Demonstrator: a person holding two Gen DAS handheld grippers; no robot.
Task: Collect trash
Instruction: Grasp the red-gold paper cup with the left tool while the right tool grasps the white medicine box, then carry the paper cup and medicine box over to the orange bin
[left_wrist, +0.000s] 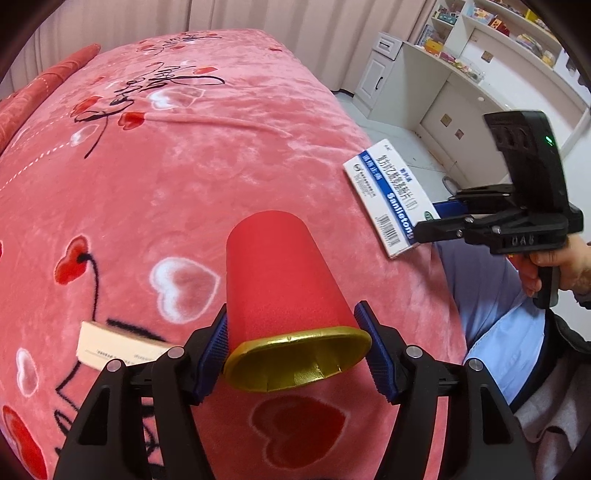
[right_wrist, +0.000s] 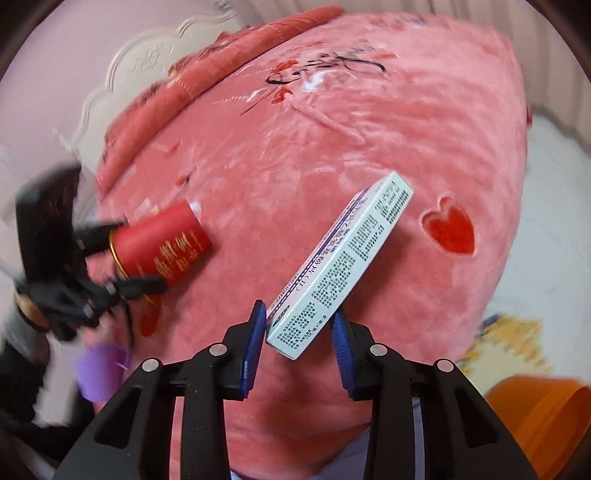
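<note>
Partly hidden, the cream box (left_wrist: 118, 345); left claw (left_wrist: 297, 345) clamps red cup (left_wrist: 280, 273), right claw (right_wrist: 300, 343) medicine box (right_wrist: 340, 266).

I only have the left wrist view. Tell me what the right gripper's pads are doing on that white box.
Observer: The right gripper pinches the white box at its near end; the box tilts up and away.
Operator: Report what sits below that gripper.
Observer: An orange bin shows at the lower right, beside the pink bed.
Operator: Describe the red cup's far side.
Observer: The red cup, held by the left gripper, has gold lettering on its wall.
</note>
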